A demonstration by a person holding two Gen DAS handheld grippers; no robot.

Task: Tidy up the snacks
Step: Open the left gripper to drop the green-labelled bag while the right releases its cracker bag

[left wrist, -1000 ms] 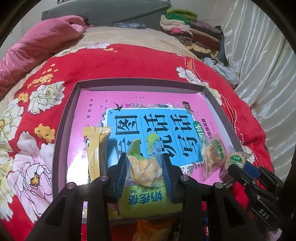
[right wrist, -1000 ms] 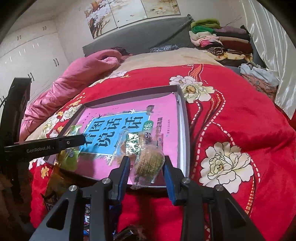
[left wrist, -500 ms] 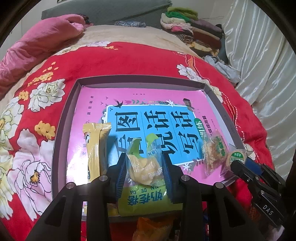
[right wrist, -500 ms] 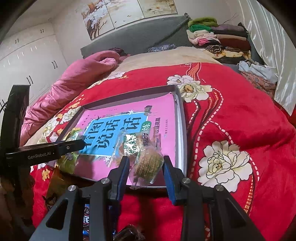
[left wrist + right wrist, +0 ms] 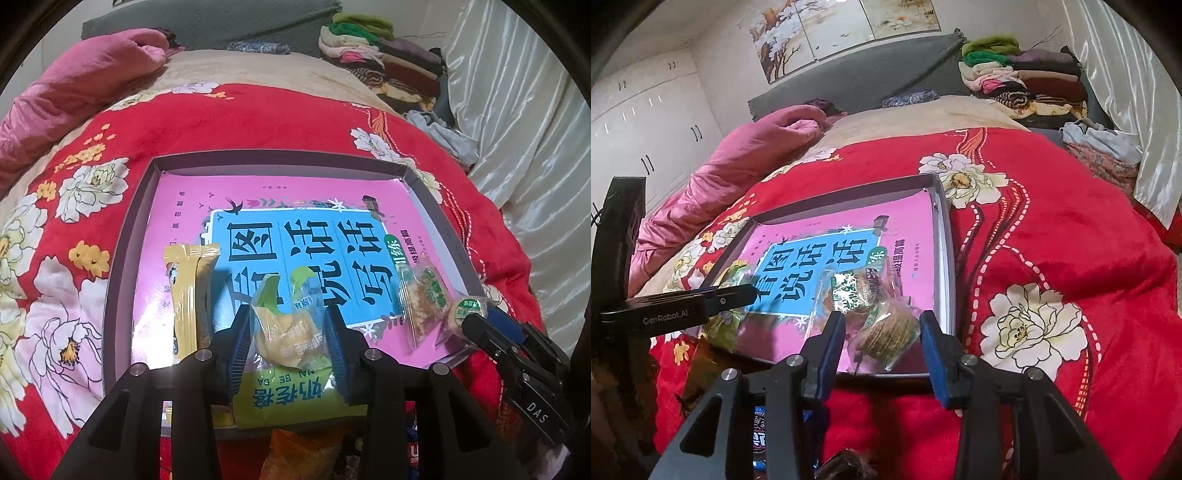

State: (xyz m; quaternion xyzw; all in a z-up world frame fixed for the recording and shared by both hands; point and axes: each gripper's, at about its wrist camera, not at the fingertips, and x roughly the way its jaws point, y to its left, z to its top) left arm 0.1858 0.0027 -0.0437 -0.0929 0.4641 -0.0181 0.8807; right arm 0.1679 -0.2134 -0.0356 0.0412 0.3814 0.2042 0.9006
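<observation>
A shallow grey tray [image 5: 122, 258] lies on a bed covered by a red floral quilt [image 5: 258, 122], with a pink and blue book [image 5: 295, 206] flat inside it.

The left claw [image 5: 286, 345] points down at the tray's near edge. Its jaws are opening around a clear packet holding a yellow pastry [image 5: 286, 332]; the blue pads sit close at either side, and the left one shows a sliver of gap. Under that packet lies a yellow-green snack bag [image 5: 291, 400], and to its left a long yellow wrapper [image 5: 188, 291] lies on the book.

The right claw [image 5: 882, 332] hangs over the tray's near right corner. Its jaws are opening too, with a clear packet of a round brown biscuit [image 5: 888, 334] between them, both pads clear of it. Just beyond, touching it, lies a green-labelled cracker packet [image 5: 857, 291].

Folded clothes [image 5: 1015, 74] are stacked at the head of the bed beside a pink duvet [image 5: 738, 155].
</observation>
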